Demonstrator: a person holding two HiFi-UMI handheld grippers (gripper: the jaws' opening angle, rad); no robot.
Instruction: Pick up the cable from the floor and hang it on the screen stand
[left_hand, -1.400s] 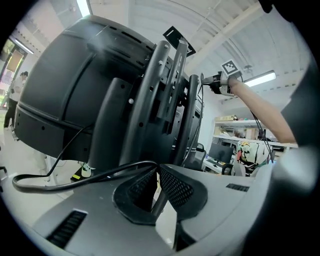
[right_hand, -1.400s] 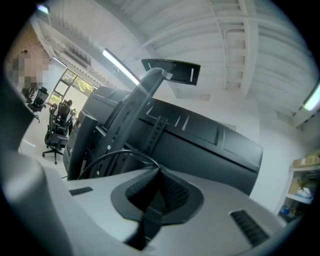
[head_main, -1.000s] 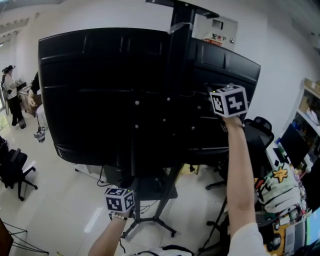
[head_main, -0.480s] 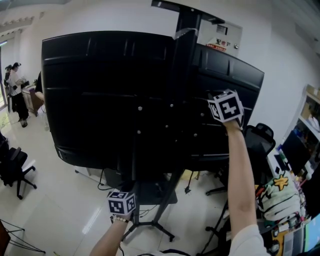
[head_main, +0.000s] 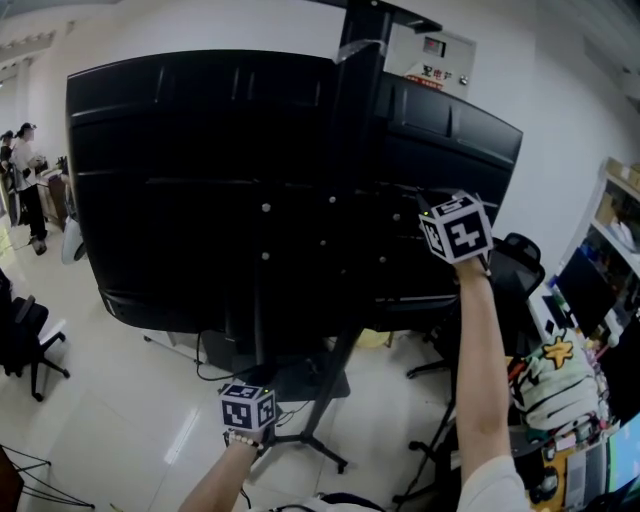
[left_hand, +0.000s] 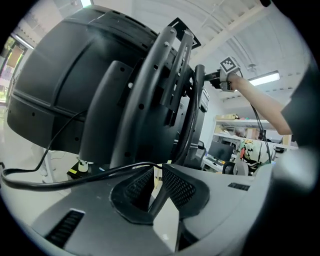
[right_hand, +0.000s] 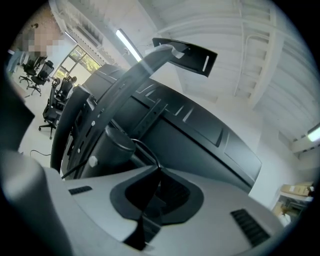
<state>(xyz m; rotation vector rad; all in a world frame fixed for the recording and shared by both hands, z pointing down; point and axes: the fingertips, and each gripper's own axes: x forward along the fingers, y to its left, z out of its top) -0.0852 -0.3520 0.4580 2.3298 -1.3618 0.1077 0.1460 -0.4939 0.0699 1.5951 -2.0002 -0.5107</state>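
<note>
Left gripper view has the left gripper (left_hand: 155, 169) low, beside the foot of the screen stand (head_main: 350, 120). Its jaws have just been opening: a slim gap shows between the mesh pads, and the cable (left_hand: 86, 175) lies in the tips, apparently no longer pinched. From there the cable runs off to the left in a shallow sag, which suggests this hand is letting its end go so that the slack can drop.

Right gripper view shows the right gripper (right_hand: 159, 169) raised against the back of the screen (head_main: 180, 180), its jaws clenched on the cable. A thin strand leaves the tips and curves up toward a round black part of the stand. Holding it high and close to the column looks like the way to lay the cable over the bracket; the hanging step seems nearly finished.

The cable is black, thin and round, smooth-jacketed and limp enough to bend in easy arcs without kinking. It is hard to pick out against the dark stand in the head view.

Farther off, the pale floor (head_main: 130, 400) spreads beneath the stand's legs.
</note>
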